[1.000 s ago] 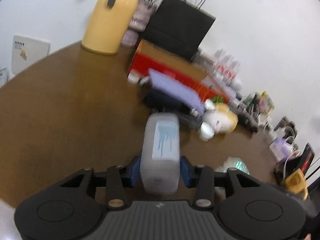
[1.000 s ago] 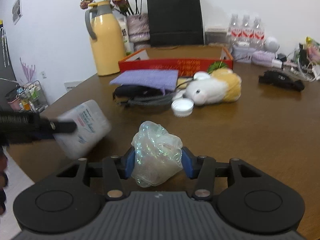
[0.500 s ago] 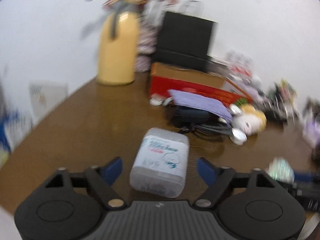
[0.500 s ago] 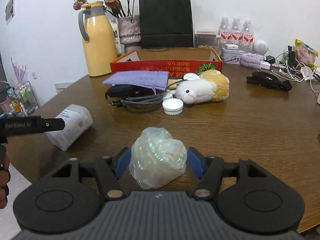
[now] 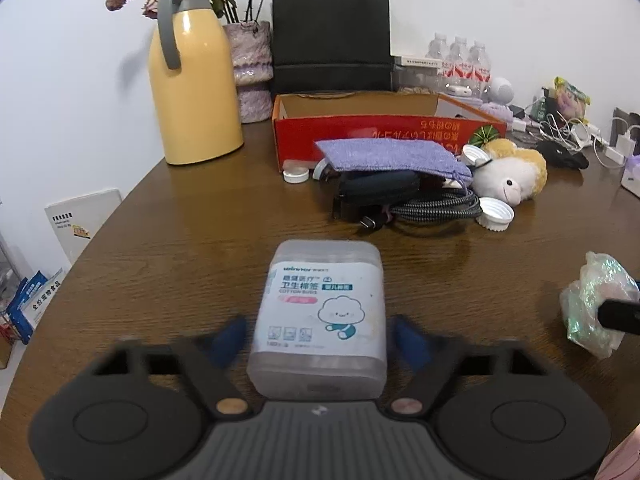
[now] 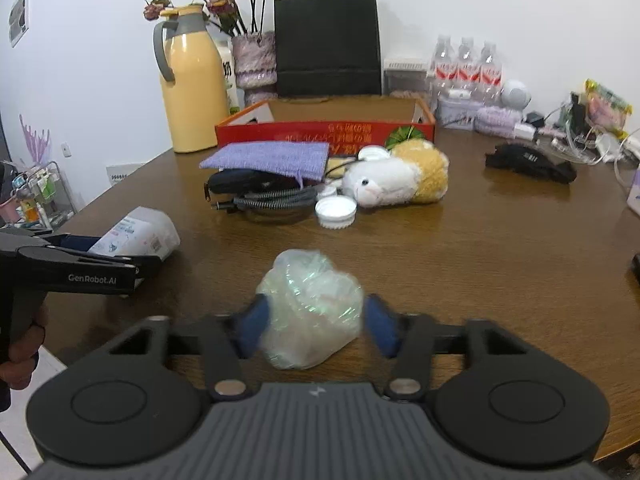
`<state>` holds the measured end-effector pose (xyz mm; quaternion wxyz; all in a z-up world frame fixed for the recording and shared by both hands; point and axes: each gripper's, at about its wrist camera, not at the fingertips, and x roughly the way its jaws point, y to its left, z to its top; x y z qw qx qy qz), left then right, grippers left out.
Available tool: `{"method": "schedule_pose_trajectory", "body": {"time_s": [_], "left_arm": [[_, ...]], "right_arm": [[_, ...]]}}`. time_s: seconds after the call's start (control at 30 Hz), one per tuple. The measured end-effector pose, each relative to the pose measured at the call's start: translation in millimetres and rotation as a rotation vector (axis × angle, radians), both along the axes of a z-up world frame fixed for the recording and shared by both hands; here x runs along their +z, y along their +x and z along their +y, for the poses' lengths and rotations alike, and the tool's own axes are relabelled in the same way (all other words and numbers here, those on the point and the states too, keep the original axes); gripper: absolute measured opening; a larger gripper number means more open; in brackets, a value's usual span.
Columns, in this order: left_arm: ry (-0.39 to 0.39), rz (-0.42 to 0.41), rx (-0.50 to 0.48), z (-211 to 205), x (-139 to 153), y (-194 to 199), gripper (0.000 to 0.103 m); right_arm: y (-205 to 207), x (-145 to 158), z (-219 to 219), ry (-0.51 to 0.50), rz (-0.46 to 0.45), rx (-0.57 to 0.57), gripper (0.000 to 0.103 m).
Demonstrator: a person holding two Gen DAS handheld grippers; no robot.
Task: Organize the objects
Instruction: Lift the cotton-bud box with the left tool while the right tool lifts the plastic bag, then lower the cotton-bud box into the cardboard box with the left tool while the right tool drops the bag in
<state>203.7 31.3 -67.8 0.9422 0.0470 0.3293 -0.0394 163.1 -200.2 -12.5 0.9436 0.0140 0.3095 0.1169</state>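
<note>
A white wall backs a round brown table [image 5: 168, 264] crowded along its far edge: a yellow jug [image 5: 192, 80], a vase of dried flowers [image 5: 250, 68], a black paper bag [image 5: 332, 36] and a pack of water bottles [image 5: 460, 64]. In front of the bag stands an open red cardboard box [image 5: 360, 132]. Just before the box lie a purple cloth [image 5: 392, 156] draped over a black pouch [image 5: 376, 188] and a coiled cable [image 5: 436, 208], with a plush sheep [image 5: 508, 176] touching their right side and white bottle caps [image 5: 495, 214] nearby.

Near the table's front edge a box of cotton swabs [image 5: 320, 312] lies flat, label up, between the fingers of the left gripper [image 5: 318, 338]. Its jaws have just been closing; the blue pads stand just off the box's sides, blurred, with a thin gap on each side, so they are not yet pressing it.

To the right of it, also near the front edge, a crumpled clear plastic bag [image 6: 310, 306] rests on the table between the fingers of the right gripper [image 6: 312, 326]. These jaws have just been closing too; the pads touch the bag on both sides. A hand [image 6: 20, 344] at the left grips the left gripper's handle.
</note>
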Motion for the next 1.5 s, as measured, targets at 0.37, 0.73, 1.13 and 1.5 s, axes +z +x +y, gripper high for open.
{"method": "schedule_pose_trajectory", "body": {"time_s": [0.37, 0.73, 1.13, 1.5], "left_arm": [[-0.087, -0.112, 0.014, 3, 42, 21, 0.063], [-0.105, -0.071, -0.016, -16, 108, 248, 0.063], [0.086, 0.114, 0.061, -38, 49, 415, 0.064], [0.048, 0.075, 0.069, -31, 83, 384, 0.073]], "right_arm": [[31, 38, -17, 0.047, -0.089, -0.010, 0.031], [256, 103, -29, -0.036, -0.165, 0.003, 0.031], [473, 24, -13, -0.192, 0.103, -0.094, 0.041], [440, 65, -1, -0.232, -0.027, -0.084, 0.091]]}}
